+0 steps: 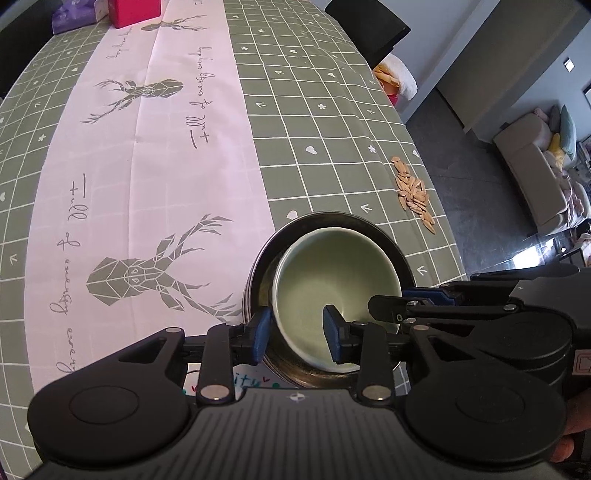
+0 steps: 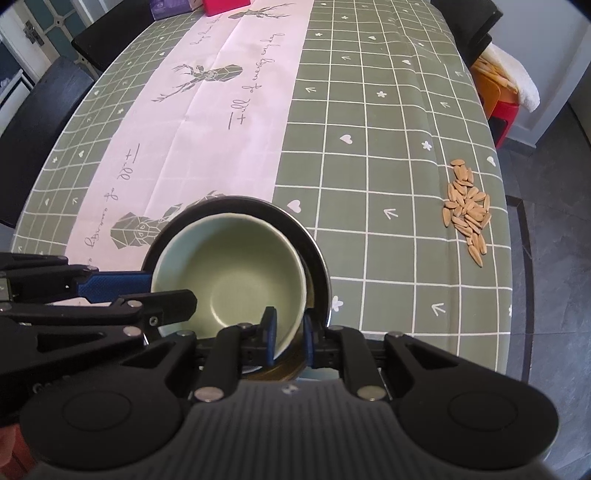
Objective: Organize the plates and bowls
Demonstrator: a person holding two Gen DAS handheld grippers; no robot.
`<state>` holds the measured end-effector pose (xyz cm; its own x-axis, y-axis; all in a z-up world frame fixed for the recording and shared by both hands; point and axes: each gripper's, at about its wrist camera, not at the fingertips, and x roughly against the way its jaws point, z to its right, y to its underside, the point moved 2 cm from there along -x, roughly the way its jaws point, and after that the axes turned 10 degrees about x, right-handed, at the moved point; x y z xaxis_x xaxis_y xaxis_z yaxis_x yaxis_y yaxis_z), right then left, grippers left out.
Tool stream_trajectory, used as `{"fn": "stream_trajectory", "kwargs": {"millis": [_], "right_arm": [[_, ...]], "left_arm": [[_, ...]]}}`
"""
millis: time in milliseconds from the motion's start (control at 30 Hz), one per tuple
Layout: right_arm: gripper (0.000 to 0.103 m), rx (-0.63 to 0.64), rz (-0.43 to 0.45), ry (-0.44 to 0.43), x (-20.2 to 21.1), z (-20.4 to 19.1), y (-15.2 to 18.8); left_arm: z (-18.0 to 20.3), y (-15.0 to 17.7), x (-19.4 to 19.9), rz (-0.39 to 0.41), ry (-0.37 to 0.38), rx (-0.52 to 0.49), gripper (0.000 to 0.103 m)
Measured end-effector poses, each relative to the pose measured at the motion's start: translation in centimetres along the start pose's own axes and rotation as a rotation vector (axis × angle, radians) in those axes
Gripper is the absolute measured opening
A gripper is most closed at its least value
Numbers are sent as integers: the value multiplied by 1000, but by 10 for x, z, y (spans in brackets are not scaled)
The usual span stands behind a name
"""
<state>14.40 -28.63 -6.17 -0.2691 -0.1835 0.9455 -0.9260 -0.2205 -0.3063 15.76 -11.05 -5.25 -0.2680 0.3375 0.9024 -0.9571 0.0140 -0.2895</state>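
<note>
A pale green bowl (image 1: 332, 280) sits tilted inside a steel bowl (image 1: 266, 258) on the tablecloth; both also show in the right wrist view, green bowl (image 2: 229, 280) and steel bowl (image 2: 314, 254). My left gripper (image 1: 297, 334) straddles the green bowl's near-left rim, one blue finger outside, one inside, with a gap to the wall. My right gripper (image 2: 290, 338) has its fingers close on either side of the green bowl's near-right rim. Each gripper shows from the side in the other's view.
A pile of sunflower seeds (image 2: 467, 210) lies near the table's right edge. A pink box (image 1: 135, 13) and a purple pack (image 1: 74, 18) stand at the far end. Dark chairs (image 2: 40, 107) line the left side. A sofa (image 1: 532, 170) stands beyond the floor.
</note>
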Motion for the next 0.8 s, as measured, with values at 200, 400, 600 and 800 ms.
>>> {"fn": "stream_trajectory", "kwargs": {"millis": [200, 400, 600, 800], "right_arm": [[14, 6, 16, 8, 7, 0, -1], [16, 4, 33, 4, 14, 1, 1], [42, -3, 142, -7, 39, 3, 10], [72, -143, 272, -84, 48, 19, 44]], "left_arm": [[4, -2, 12, 30, -3, -4, 45], [4, -2, 19, 57, 2, -18, 45], [-2, 6, 46, 167, 91, -87, 49], [-24, 25, 65, 338, 134, -95, 77]]}}
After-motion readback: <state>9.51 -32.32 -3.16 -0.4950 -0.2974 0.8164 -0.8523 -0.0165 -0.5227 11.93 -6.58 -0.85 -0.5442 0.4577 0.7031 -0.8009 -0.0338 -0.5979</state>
